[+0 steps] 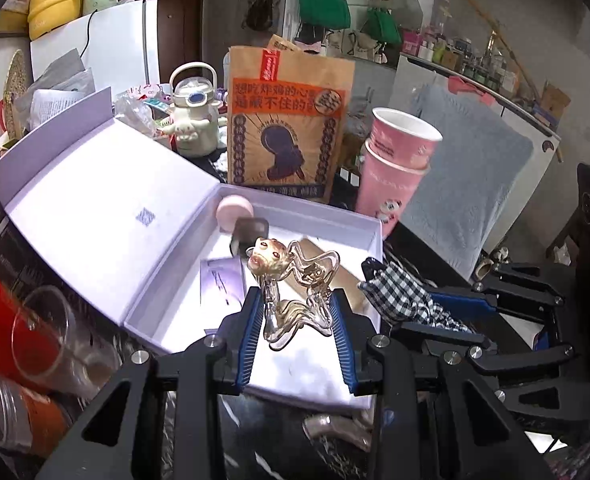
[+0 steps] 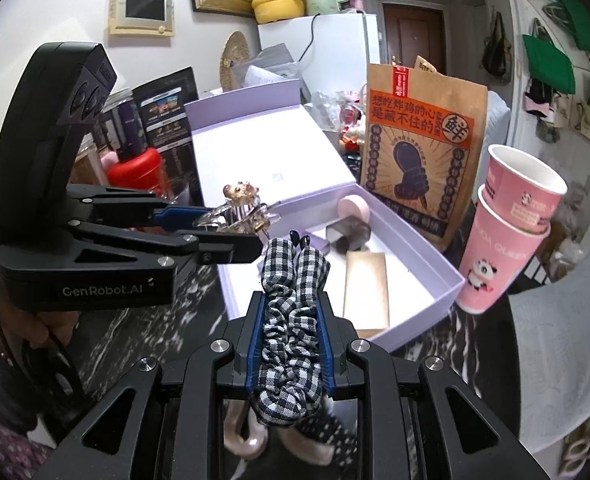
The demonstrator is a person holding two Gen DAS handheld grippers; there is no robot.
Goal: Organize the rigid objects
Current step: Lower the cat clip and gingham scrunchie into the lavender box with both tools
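My left gripper (image 1: 297,312) is shut on a clear amber hair claw with a small bear on top (image 1: 291,280), held above the near part of the open lilac box (image 1: 351,220). From the right wrist view the same claw (image 2: 241,210) shows between the left gripper's fingers (image 2: 231,232), over the box's near left corner (image 2: 231,304). My right gripper (image 2: 289,320) is shut on a black-and-white checked scrunchie clip (image 2: 291,312), just short of the box's front wall. In the box lie a pink round pad (image 2: 353,208), a dark cube (image 2: 349,236) and a gold flat case (image 2: 365,288).
A brown paper bag (image 1: 291,120) stands behind the box. Stacked pink paper cups (image 1: 395,160) stand at its right, a white kettle-shaped bottle (image 1: 193,112) behind left. A red bottle and clear plastic cups (image 1: 43,340) crowd the left. The box lid (image 1: 95,200) lies open leftward.
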